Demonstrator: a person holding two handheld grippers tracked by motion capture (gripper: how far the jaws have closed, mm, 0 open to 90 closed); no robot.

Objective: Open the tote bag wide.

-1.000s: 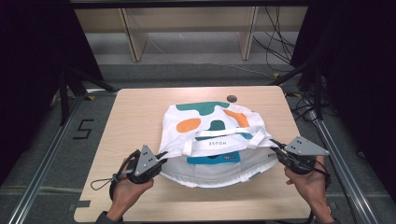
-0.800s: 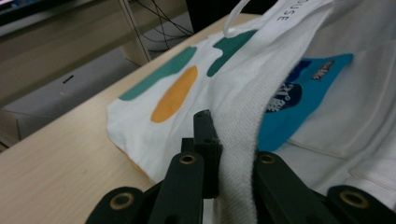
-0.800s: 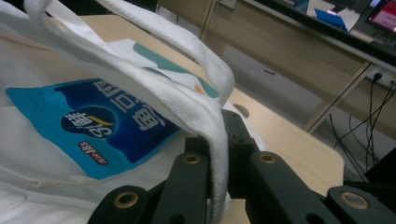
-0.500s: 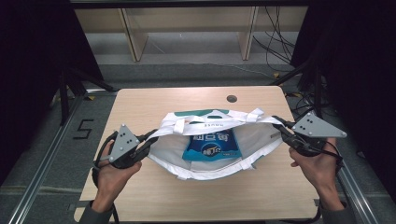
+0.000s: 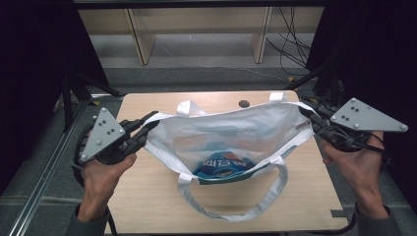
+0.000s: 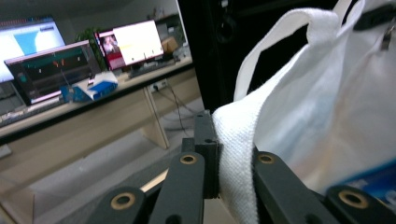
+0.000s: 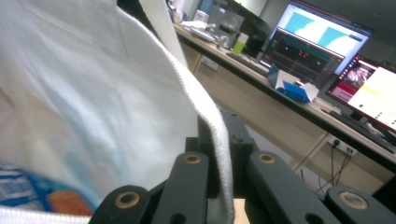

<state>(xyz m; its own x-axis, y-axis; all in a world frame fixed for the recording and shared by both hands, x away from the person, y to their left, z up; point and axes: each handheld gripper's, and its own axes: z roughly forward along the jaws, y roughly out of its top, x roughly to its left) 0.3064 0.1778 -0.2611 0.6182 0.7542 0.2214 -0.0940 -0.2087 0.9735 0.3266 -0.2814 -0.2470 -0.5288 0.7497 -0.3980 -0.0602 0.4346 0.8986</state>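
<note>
You have raised the white tote bag (image 5: 231, 132) off the table (image 5: 147, 206) — a second ago it lay flat, print upward. Your left gripper (image 5: 150, 127) and right gripper (image 5: 307, 114) each pinch a side hem, jaws nearly closed on cloth, so the mouth now gapes toward you. Inside sits a blue packet (image 5: 221, 167) — partly covered, its label unreadable. One handle (image 5: 236, 206) droops to the tabletop.

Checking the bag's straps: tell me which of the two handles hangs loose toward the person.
The near handle, a long loop drooping over the table's front. The far handle shows as a short upright loop at the bag's back rim.
</note>
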